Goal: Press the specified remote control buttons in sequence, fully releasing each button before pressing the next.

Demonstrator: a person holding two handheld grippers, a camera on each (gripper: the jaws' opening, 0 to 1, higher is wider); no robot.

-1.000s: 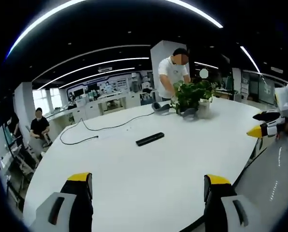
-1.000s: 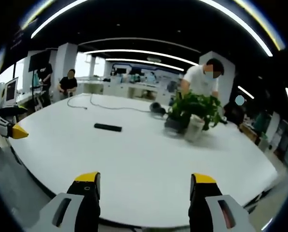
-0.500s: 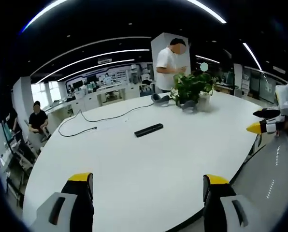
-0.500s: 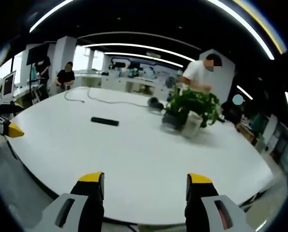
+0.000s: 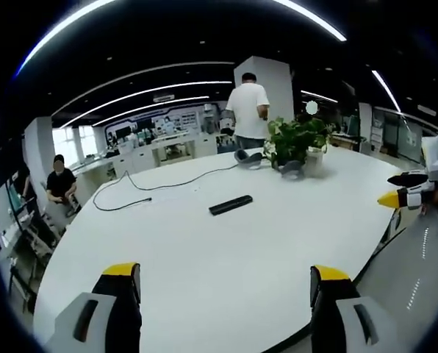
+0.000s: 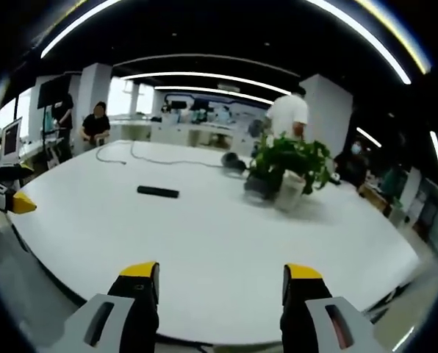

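Observation:
A slim black remote control (image 5: 230,205) lies flat on the big white table (image 5: 204,257), well ahead of my left gripper (image 5: 226,283), whose jaws stand wide apart with nothing between them. The right gripper's yellow tips (image 5: 395,197) enter this view at the right edge. In the right gripper view the remote control (image 6: 158,192) lies far ahead to the left of my right gripper (image 6: 220,279), also open and empty. The left gripper's yellow tip (image 6: 17,204) shows at the left edge there.
A potted green plant (image 5: 298,143) with dark headphones (image 5: 247,157) beside it stands at the table's far side. A black cable (image 5: 153,187) trails across the far left. A person in white (image 5: 248,110) stands behind the plant; a seated person (image 5: 59,187) is off left.
The person behind the plant has straightened up and turned away from the table. Both views shifted slightly with the hands; the remote has not moved and both grippers stay open.

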